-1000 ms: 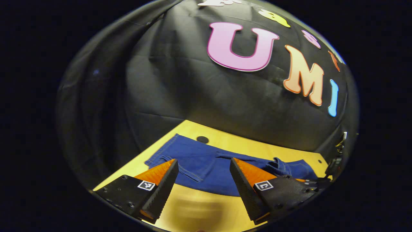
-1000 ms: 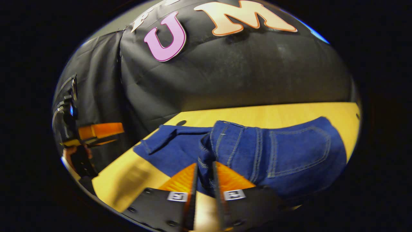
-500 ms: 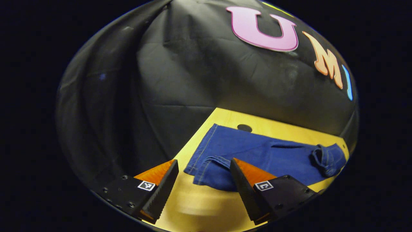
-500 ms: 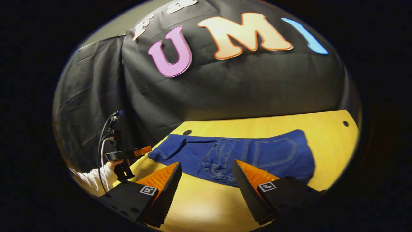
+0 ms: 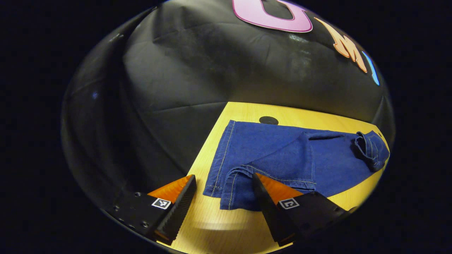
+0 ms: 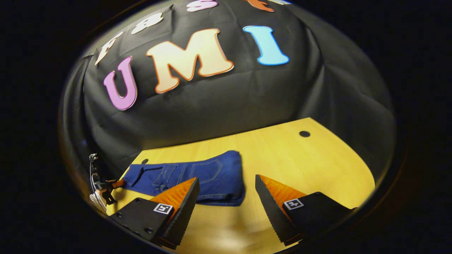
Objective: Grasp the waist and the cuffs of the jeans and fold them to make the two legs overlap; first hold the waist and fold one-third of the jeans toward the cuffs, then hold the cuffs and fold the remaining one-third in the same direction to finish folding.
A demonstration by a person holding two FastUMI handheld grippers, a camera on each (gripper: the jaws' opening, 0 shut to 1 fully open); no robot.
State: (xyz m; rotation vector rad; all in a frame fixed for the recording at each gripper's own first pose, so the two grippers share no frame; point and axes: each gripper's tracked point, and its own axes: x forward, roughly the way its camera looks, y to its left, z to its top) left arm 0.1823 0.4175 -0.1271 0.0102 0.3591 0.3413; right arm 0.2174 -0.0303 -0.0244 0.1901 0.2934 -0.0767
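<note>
Left gripper view: left gripper point(image 5: 222, 208) gapes with nothing between its fingers, above the cuffs point(image 5: 226, 183) of the jeans point(image 5: 282, 155) on the wooden table point(image 5: 212, 229); judged next, it should pinch both cuff layers together. Right gripper view: right gripper point(image 6: 227, 208) also spread and empty; the jeans' long axis runs left-right, folded waist end point(image 6: 226, 176) nearest it.

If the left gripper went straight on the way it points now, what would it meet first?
Most likely the cuff end of the blue denim jeans on the yellow wooden table; the left gripper is open, though depth is unclear.
</note>
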